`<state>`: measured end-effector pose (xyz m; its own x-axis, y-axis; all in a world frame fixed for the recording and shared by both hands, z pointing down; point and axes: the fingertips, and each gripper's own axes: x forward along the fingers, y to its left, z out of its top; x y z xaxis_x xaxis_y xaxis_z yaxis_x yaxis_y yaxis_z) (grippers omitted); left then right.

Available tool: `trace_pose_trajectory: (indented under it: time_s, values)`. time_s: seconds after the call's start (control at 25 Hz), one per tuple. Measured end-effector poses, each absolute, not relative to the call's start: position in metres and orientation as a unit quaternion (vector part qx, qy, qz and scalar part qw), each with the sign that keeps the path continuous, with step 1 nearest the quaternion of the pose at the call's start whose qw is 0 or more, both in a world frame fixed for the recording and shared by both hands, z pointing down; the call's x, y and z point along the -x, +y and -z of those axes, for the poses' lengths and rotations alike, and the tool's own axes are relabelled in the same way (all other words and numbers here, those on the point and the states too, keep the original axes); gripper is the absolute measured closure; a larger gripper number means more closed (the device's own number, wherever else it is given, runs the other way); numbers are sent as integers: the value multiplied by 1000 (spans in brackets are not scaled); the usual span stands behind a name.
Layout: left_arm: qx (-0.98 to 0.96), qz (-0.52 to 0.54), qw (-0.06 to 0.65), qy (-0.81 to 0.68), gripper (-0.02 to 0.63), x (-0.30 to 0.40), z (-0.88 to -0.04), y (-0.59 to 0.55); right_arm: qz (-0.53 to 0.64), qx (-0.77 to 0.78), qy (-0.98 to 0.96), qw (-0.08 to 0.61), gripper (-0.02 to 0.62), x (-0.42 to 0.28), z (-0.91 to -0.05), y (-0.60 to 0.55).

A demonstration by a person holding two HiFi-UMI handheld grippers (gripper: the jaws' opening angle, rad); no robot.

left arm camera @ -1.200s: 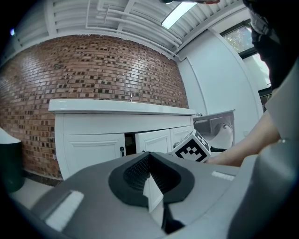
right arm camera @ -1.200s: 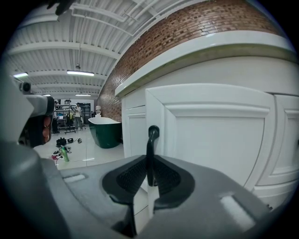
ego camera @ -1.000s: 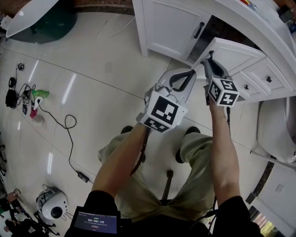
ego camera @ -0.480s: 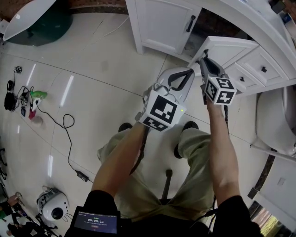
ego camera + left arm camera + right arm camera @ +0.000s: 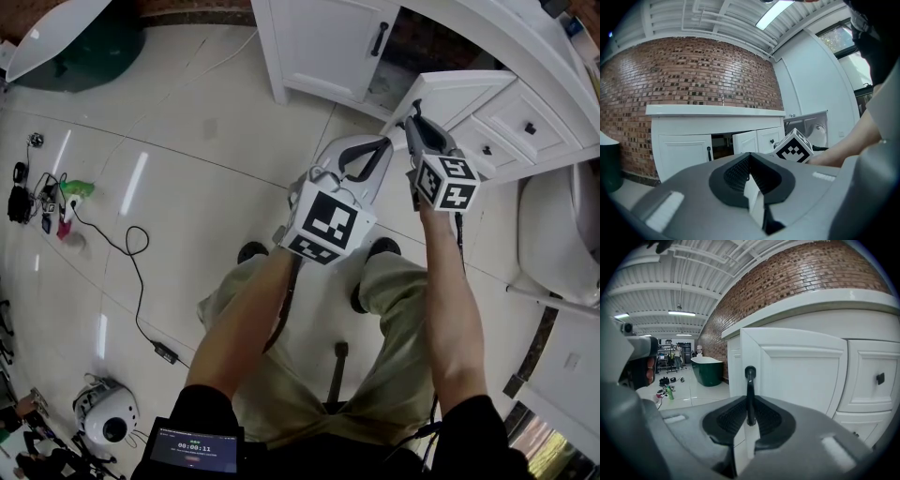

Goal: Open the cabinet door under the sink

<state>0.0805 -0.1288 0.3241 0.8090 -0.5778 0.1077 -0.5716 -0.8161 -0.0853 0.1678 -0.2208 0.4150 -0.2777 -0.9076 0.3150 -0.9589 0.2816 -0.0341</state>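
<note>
The white sink cabinet runs along the top of the head view. Its left door is closed, with a black handle. Its right door stands swung out, and a dark opening shows behind it. My right gripper is shut on that door's black bar handle, which stands upright between the pads in the right gripper view. My left gripper hovers just left of it, shut and holding nothing. The left gripper view shows the open door beyond my left gripper.
Drawers with black knobs sit right of the open door, and a white fixture stands at the far right. A dark green tub is at the top left. Cables and a round white device lie on the tiled floor. The person's legs are below the grippers.
The right door has swung further out from the cabinet with my right gripper on its handle. Both grippers have drawn back from the cabinet together.
</note>
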Motion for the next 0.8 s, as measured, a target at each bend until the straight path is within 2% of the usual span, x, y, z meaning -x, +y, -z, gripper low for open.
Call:
trace_pose_trajectory:
  time_s: [0.8]
  values:
    - [955, 65, 18, 288, 589, -122, -338, -64, -104, -599, -785, 119, 566, -213, -415, -149]
